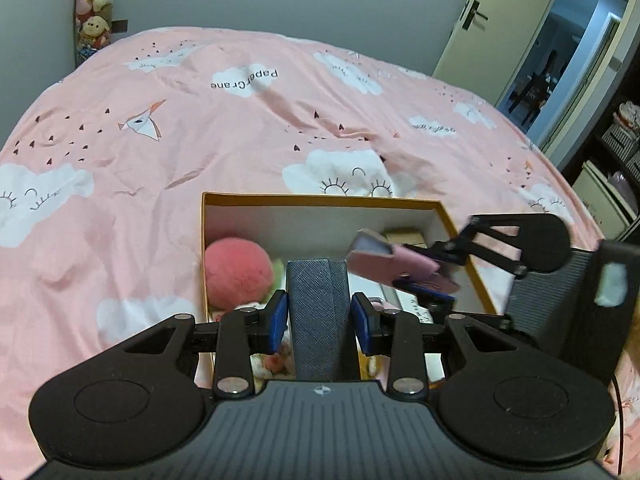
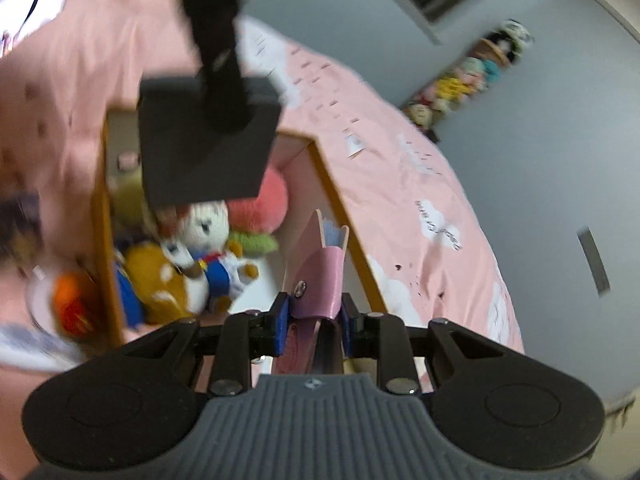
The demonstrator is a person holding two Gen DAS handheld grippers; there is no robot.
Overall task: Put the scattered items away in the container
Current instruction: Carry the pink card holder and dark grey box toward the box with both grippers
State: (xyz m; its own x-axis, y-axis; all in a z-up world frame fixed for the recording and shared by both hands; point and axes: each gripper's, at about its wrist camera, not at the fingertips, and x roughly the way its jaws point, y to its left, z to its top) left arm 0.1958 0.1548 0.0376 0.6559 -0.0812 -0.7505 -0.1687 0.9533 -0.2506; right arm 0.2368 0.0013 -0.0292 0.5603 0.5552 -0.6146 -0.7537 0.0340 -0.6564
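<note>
My left gripper (image 1: 319,316) is shut on a dark grey textured case (image 1: 318,312) and holds it upright over the near side of an orange-rimmed cardboard box (image 1: 320,201). The box stands on the bed, with a pink plush ball (image 1: 236,268) in its left corner. To the right, my right gripper (image 1: 434,276) reaches over the box, shut on a pink snap wallet (image 1: 392,264). In the right wrist view the pink wallet (image 2: 320,280) sits between the blue pads of the right gripper (image 2: 314,312). Below it, several plush toys lie in the box (image 2: 340,196), among them a white doll in blue (image 2: 208,240).
A pink bedcover with a cloud print (image 1: 160,140) spreads around the box. A blurred orange item (image 2: 72,304) lies outside the box's left wall. Plush toys hang on the wall (image 1: 94,8). A door (image 1: 472,24) and shelves (image 1: 616,140) are at the right.
</note>
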